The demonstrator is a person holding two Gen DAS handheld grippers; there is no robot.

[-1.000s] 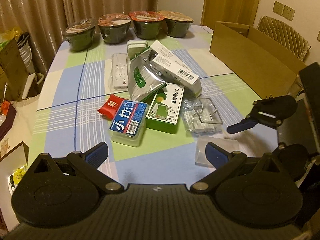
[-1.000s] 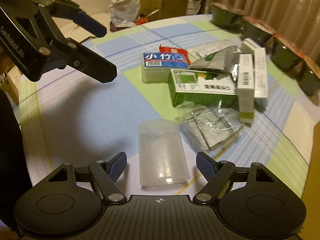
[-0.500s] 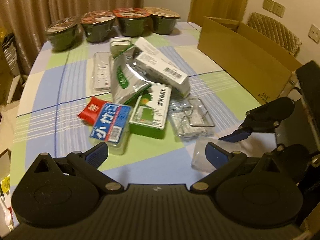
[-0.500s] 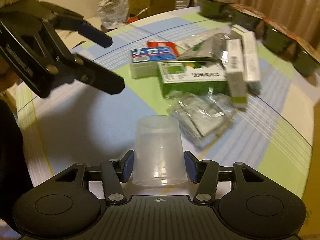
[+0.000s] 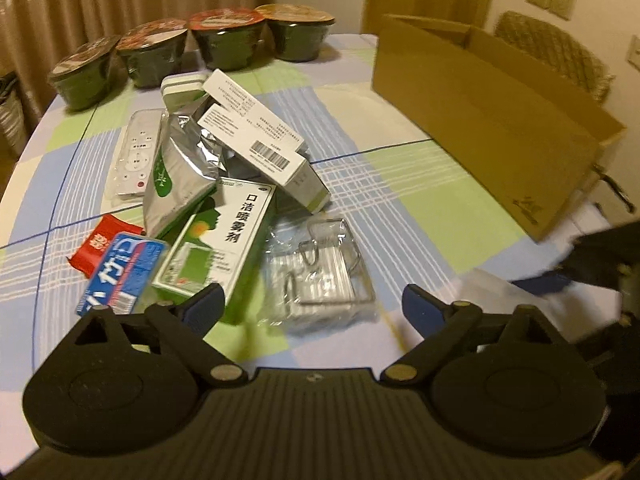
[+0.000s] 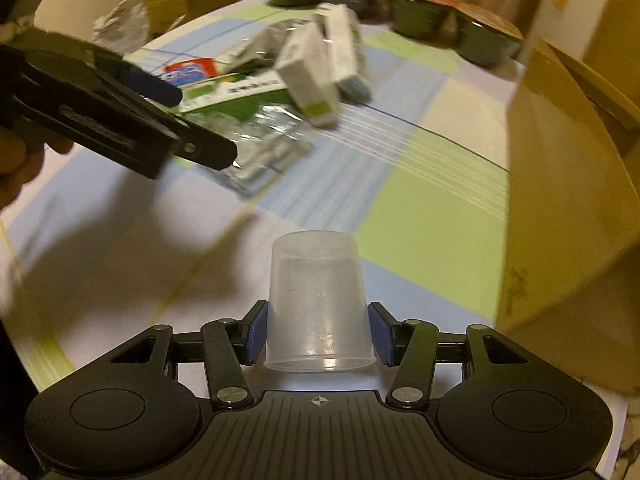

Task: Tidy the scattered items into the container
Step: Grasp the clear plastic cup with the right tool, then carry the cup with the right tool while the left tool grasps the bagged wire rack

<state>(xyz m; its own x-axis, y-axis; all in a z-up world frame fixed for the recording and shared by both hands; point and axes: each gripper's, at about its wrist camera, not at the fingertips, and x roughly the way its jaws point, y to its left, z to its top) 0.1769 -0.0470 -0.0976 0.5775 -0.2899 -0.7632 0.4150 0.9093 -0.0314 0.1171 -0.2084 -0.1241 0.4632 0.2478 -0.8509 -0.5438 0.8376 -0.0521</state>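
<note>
We hold a pair of tongs in each hand above a checked tabletop. Our right tongs are pinching a translucent plastic cup near its rim, one blue pad on either side, the cup's closed end pointing away from us and lifted off the cloth. Our left tongs are spread wide and hold nothing; they hang over a clear packet of metal hooks.

We judge the tidying barely begun. The open cardboard box, the container, stands at the right edge of the tabletop, and we cannot see inside it. Everything else lies scattered: a green spray box, a silver foil pouch, two long white cartons, a white remote, a blue-labelled case and a red sachet. Four lidded bowls line the far edge.

Between the cup and the box wall the cloth is bare, so the path is open. The box wall stands tall, so the cup must rise over its rim.
</note>
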